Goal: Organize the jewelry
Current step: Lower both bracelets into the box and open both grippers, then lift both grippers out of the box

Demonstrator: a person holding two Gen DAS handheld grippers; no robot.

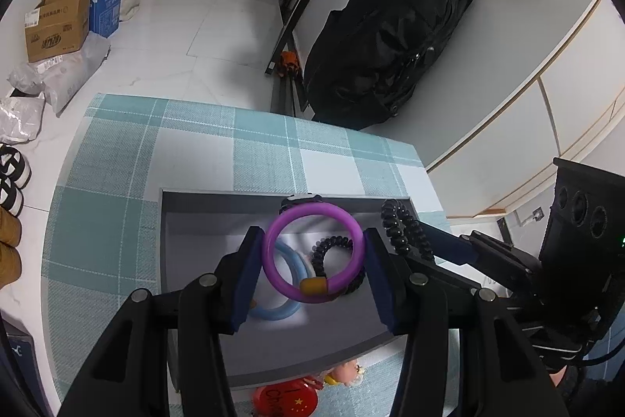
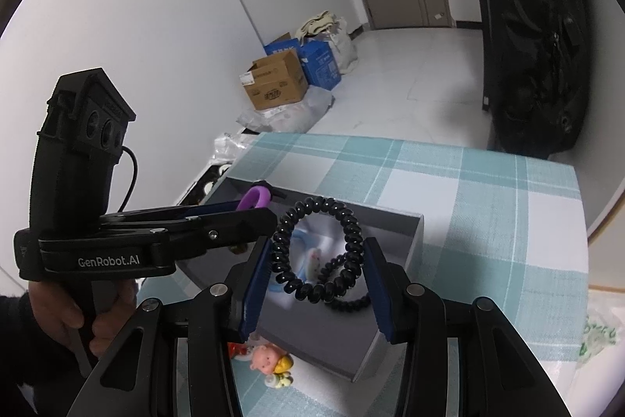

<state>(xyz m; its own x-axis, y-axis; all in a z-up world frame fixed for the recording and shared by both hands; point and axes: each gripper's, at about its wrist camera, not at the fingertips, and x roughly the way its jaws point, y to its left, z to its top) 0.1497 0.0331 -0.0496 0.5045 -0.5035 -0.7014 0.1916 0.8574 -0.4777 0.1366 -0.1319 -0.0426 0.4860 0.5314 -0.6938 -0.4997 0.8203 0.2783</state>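
Note:
My left gripper (image 1: pixel 314 253) is shut on a purple bangle (image 1: pixel 273 262) with an orange band, held above the grey tray (image 1: pixel 195 253). My right gripper (image 2: pixel 317 253) is shut on a black spiral hair tie (image 2: pixel 281 253), also above the tray (image 2: pixel 394 217); the tie shows in the left wrist view (image 1: pixel 402 233) too. In the tray lie a light blue bangle (image 1: pixel 291 305) and another black spiral tie (image 1: pixel 324 247). The purple bangle shows in the right wrist view (image 2: pixel 256 198).
A checked teal cloth (image 1: pixel 234 143) covers the table. A red badge (image 1: pixel 285 397) and a small pink doll charm (image 2: pixel 269 358) lie on it in front of the tray. A black bag (image 1: pixel 390 38) and cardboard boxes (image 1: pixel 58 26) stand on the floor beyond.

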